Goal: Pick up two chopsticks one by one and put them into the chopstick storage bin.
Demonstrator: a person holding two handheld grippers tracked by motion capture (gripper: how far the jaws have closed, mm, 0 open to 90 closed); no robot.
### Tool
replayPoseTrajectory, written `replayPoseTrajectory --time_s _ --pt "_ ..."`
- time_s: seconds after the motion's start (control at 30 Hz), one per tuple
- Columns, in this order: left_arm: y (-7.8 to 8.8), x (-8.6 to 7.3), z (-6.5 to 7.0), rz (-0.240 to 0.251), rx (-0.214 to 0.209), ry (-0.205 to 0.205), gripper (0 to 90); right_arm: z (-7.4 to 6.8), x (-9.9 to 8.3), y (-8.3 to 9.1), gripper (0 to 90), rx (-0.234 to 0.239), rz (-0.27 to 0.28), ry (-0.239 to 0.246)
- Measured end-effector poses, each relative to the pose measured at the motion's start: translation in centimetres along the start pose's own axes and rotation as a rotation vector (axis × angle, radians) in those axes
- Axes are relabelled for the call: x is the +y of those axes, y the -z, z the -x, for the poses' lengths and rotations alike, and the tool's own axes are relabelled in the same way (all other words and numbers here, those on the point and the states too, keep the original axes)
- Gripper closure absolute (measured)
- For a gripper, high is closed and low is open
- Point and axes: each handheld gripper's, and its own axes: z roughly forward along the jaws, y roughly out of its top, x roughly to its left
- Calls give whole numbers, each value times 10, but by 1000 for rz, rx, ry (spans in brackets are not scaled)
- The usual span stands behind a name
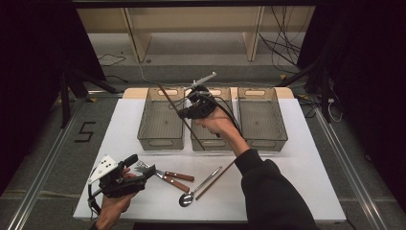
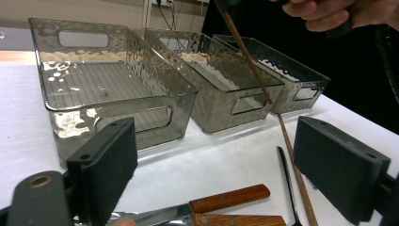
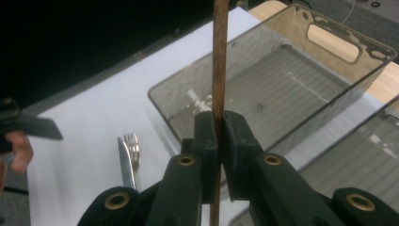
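So the right gripper (image 3: pixel 218 136) has its jaws pinched tight on a thin dark brown wooden chopstick (image 3: pixel 219 61), held at centre frame in the high view, slanting over the left (image 1: pixel 162 117) and middle (image 1: pixel 213 139) of three smoky clear plastic bins. Left gripper (image 1: pixel 143 171), bottom left, sits spread wide with nothing in it, beside the wooden-handled knife and fork (image 1: pixel 172 178).

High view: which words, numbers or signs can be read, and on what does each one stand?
"5": a dark numeral on the grey floor left of the white table.
There is no other writing to read on the three trays or the cutlery.
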Motion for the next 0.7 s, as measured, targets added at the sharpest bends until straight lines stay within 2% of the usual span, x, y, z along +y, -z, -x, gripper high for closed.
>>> replayPoseTrajectory --time_s 0.23,0.43,0.7 --pt "0 0 0 3 -2 -2 139 1 18 -12 854 -7 39 -45" --pt "0 0 0 -1 0 -17 140 4 27 -19 854 -13 73 -84" --pt "0 0 2 0 3 -31 139 7 33 -29 854 -38 86 -116"
